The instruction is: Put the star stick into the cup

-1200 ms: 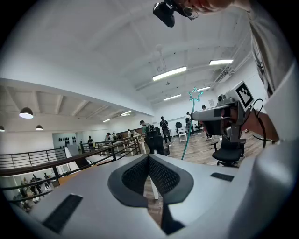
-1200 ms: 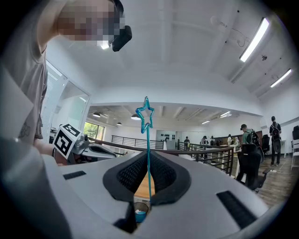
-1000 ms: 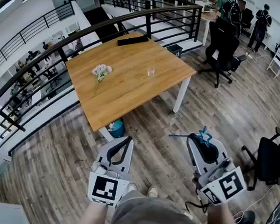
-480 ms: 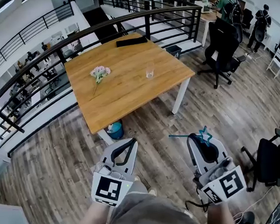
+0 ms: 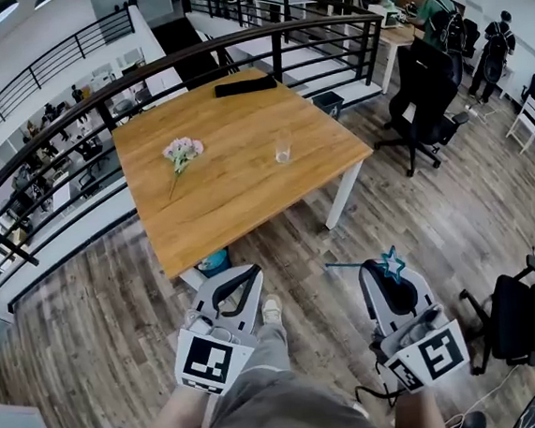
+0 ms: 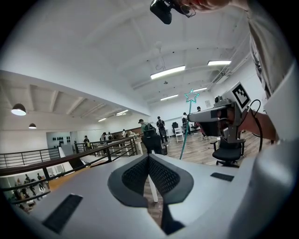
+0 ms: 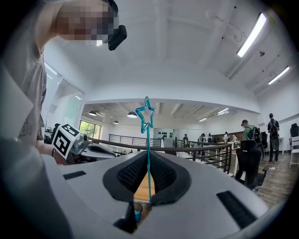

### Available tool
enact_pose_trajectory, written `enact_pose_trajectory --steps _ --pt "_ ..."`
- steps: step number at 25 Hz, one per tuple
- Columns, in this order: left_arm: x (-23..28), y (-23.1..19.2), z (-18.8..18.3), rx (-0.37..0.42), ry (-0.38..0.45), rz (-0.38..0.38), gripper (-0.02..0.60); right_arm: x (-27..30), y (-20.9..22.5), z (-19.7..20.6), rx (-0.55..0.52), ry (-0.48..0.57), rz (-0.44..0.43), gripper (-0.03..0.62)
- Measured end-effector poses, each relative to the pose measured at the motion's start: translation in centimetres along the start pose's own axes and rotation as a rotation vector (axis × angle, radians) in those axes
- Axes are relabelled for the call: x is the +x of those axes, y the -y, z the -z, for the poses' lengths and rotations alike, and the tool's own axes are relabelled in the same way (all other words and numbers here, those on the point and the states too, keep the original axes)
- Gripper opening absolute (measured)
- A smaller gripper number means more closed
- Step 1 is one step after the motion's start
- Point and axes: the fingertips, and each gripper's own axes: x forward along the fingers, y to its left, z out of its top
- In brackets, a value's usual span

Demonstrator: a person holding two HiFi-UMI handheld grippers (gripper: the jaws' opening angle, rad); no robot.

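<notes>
The right gripper (image 5: 382, 267) pinches the star stick (image 7: 148, 140); the left gripper (image 5: 251, 270) is closed, empty. The cup (image 5: 283, 148) stands on the table (image 5: 228, 193).

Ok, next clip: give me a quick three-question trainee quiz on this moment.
1. True or false: the right tool is shut on the star stick.
2. Where is the cup? A: on the wooden table. B: on the floor. C: on an office chair.
3. Fill in: the left tool, jaws together, holds ____.

Key: 1 true; 2 A; 3 nothing.
</notes>
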Motion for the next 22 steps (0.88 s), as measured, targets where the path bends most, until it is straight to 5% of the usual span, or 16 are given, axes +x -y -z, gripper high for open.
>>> enact_pose_trajectory --steps 22 --pt "20.9 -17.9 1.5 -0.015 -0.043 0.084 0.015 23.5 14.3 -0.1 -0.013 -0.072 0.052 0.041"
